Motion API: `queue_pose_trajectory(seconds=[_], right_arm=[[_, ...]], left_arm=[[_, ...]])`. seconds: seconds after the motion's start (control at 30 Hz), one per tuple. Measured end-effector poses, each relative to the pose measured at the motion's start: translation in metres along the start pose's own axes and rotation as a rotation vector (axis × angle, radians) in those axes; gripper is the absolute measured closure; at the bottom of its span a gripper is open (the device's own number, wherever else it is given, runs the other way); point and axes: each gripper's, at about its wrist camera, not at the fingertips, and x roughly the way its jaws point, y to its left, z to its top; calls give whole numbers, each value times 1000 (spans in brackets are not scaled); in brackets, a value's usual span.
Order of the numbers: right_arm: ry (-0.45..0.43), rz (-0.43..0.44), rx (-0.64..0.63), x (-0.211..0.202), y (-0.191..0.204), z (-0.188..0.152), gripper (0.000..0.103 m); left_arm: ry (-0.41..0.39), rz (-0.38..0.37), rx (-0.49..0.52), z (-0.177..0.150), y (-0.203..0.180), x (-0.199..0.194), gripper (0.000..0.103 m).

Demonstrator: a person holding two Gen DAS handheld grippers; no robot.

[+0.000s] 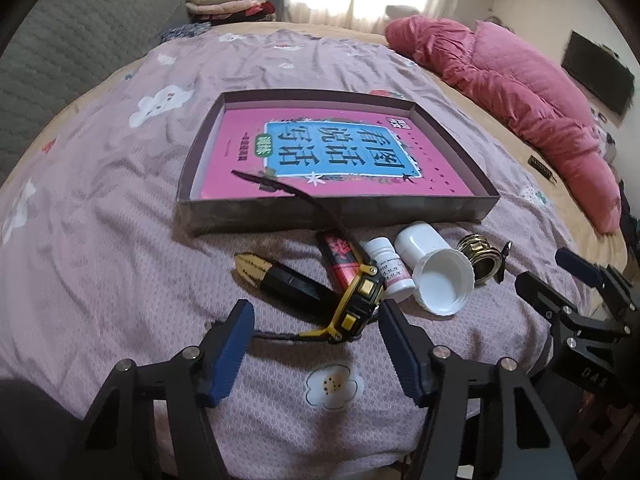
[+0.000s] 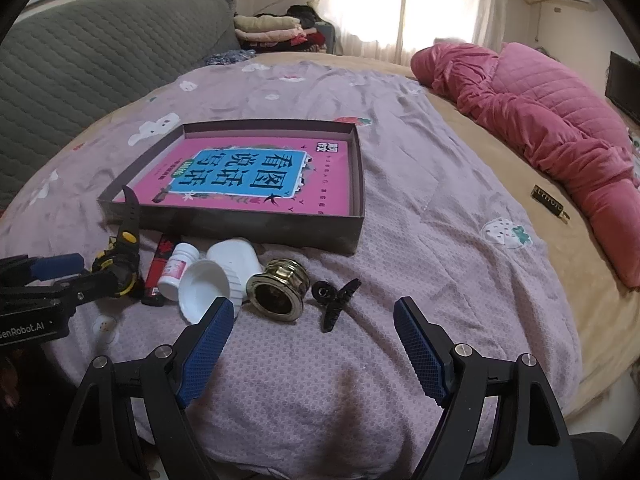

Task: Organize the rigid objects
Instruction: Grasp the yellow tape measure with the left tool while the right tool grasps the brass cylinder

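Rigid objects are seen lined up on a bed (image 2: 400, 240), just before a shallow dark box (image 1: 340, 210). A yellow-and-black watch (image 1: 358, 300) is framed between the blue pads of the left gripper (image 1: 316, 344), whose jaws are held partly apart with neither pad clearly pressed on it; its black strap is draped up over the box's front wall. Beside the watch are laid a black-and-gold folded item (image 1: 280, 284) and a red-and-black tube (image 1: 340, 260). Next in the row are shown a small white pill bottle (image 1: 390, 270), a larger white bottle (image 1: 432, 268) tipped on its side with its open mouth toward the camera, and a brass-coloured ring-shaped fitting (image 2: 278, 290).

The right gripper (image 2: 314, 344) is pictured with its jaws spread wide and nothing between them, poised above the mauve bedcover near the brass fitting and a black hair claw (image 2: 334, 300), the last item in the row. Inside the box, a pink book (image 2: 248, 184) with a blue title panel is laid flat, filling most of the floor. A rumpled pink quilt (image 2: 540, 128) is bunched along the bed's far right edge, with a small dark bar-shaped object (image 2: 548, 200) lying near it.
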Motion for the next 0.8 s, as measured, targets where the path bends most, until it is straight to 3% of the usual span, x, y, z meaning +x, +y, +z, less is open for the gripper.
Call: queue_pose_trajectory(seconds=[0.17,0.4,0.6,0.8], right_arm=[[-5,-16,-34,1,2,2,20],[-14,-62,-212,8,19,6,20],[-26,-211,-431,22,43,-2,20],[-27,-319,-607,46,57,-10,39]], left_arm=[[-5,-14,66,3,-5,1,49],[11,-20,136,7,-11,7,60],[30,-27,161,8,-13,13,71],[46,-44,146,12,-11,20,73]])
